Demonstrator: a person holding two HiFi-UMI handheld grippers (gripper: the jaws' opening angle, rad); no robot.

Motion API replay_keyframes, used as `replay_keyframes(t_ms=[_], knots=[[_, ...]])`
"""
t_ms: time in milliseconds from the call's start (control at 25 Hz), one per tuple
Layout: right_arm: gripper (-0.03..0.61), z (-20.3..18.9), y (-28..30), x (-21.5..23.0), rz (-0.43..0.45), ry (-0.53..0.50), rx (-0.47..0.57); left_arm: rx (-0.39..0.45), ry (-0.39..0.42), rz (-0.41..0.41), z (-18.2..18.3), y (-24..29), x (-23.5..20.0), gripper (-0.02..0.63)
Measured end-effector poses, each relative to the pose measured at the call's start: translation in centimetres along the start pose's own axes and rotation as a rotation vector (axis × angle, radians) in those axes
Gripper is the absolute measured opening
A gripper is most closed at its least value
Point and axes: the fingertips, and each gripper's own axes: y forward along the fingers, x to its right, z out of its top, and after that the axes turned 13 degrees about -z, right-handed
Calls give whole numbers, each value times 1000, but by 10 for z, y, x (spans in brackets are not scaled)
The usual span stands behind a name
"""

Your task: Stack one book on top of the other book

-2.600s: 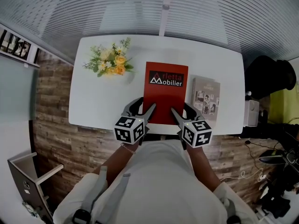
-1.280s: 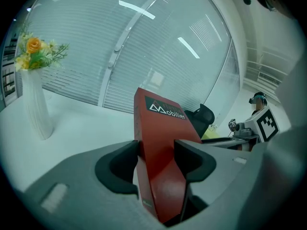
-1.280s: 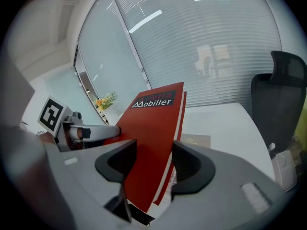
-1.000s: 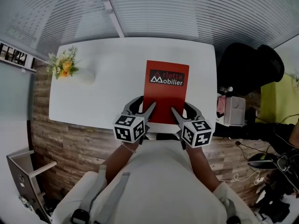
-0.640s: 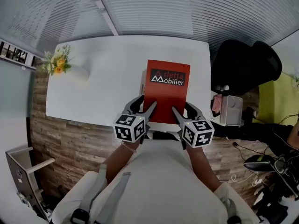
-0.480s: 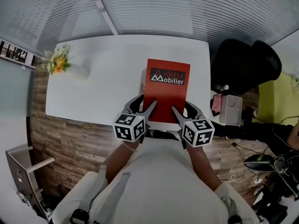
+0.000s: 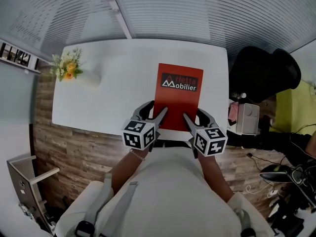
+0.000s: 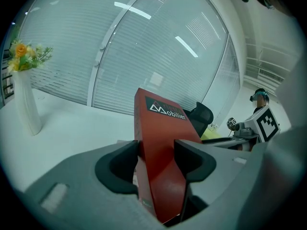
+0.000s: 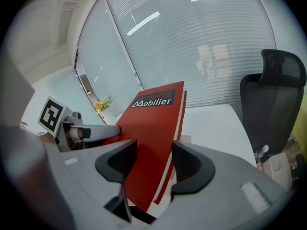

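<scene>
Presently, the left gripper (image 7: 155, 107) and right gripper (image 7: 193, 113) each clamp a near corner of the red book (image 7: 178, 95), jaws pressed on its covers; a pale sliver beneath is probably the second book (image 9: 185, 139), on the white table (image 7: 118, 83); recommended: lower level, square the edges, release both grips together; contact below unconfirmed.

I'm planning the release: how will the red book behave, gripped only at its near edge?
Likely fairly stiff: the red book juts flat from the left gripper and right gripper without visible sag. It looks thin, so probably light. Its smooth cover might slide if the grip loosens.
</scene>
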Motion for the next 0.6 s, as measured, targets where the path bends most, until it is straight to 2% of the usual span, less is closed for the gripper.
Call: replay_keyframes(t_ms=[600], knots=[[229, -17, 19, -5, -23, 16, -52, -51, -36, -18, -18, 4, -22, 244]])
